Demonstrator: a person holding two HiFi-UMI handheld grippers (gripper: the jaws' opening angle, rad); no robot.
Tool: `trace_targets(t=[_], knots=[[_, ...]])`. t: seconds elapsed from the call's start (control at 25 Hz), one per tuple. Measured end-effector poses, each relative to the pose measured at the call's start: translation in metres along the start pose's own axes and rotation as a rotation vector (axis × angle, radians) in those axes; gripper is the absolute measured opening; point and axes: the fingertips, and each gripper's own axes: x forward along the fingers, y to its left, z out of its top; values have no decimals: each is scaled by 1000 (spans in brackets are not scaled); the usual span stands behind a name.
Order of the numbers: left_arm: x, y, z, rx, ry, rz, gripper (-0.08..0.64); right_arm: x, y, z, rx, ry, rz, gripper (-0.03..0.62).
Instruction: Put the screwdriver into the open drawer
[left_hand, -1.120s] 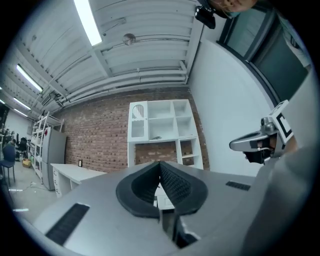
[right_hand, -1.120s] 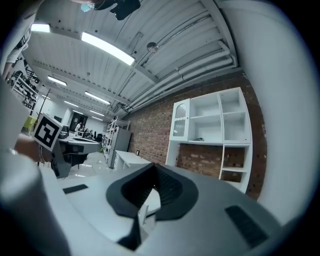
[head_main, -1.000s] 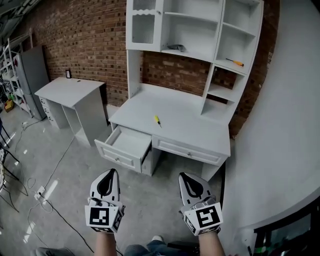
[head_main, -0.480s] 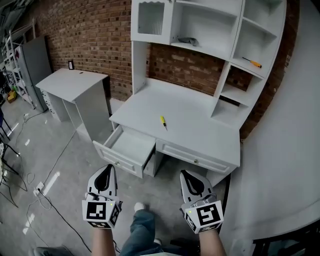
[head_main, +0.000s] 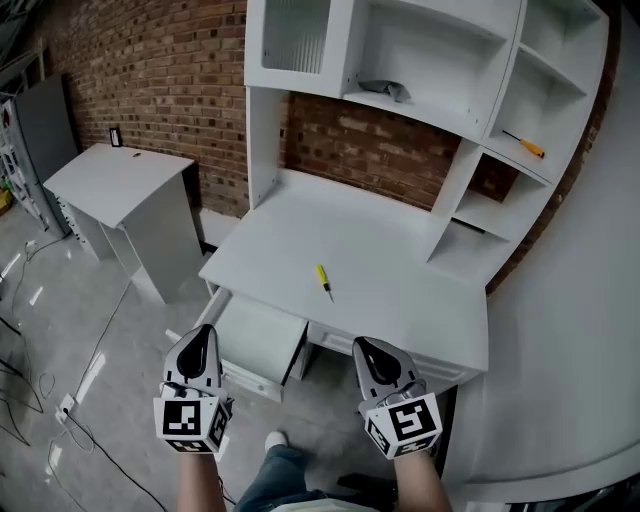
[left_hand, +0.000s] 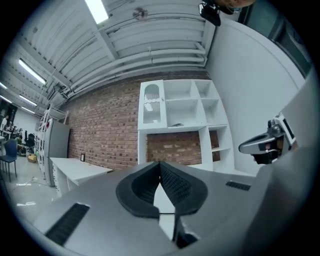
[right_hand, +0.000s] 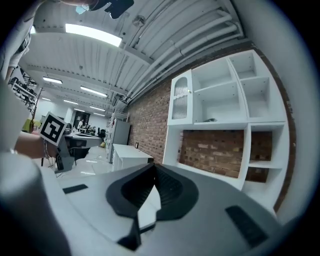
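A yellow-handled screwdriver (head_main: 321, 279) lies on the white desk top (head_main: 400, 270), near its middle. Below the desk's left front edge the open drawer (head_main: 258, 338) stands pulled out, with nothing showing inside. My left gripper (head_main: 203, 337) is shut with nothing held, just in front of the drawer's left corner. My right gripper (head_main: 364, 348) is also shut with nothing held, at the desk's front edge, nearer me than the screwdriver. In the left gripper view the pads (left_hand: 160, 165) meet at the tip; in the right gripper view the pads (right_hand: 153, 166) meet too.
A second screwdriver with an orange handle (head_main: 527, 145) lies on a right-hand shelf of the hutch. A grey object (head_main: 385, 90) sits on the middle shelf. A white side table (head_main: 110, 185) stands at the left, by the brick wall. Cables cross the floor (head_main: 60, 400).
Both grippers have come forward together toward the desk, which now looks larger and nearer. The left gripper now overlaps the drawer's front corner. Both stay shut.
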Motion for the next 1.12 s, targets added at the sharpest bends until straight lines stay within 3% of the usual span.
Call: trace_targets(t=[0.12,0.2,0.44,0.48,0.84,1.12], knots=[[43,25,-11,-6,20,-1,14,53,-16,-7,35,21,-5,15],[70,40,-19,-10,36,-7,14,85,-23,-15,58,41,2,179],[136,71,-37,-16,76,-41,14,165,-44,-35,95,97,-34,412],[143,75,-39,-18,81,-46,14,174,-46,-39,100,112,-39,428],[177,82,-77,-59,182,-65,14,225,-59,-95,169,261,17,424],[202,80,-104,-68,215,-44,14,273,-91,-169,175,428,21,271]])
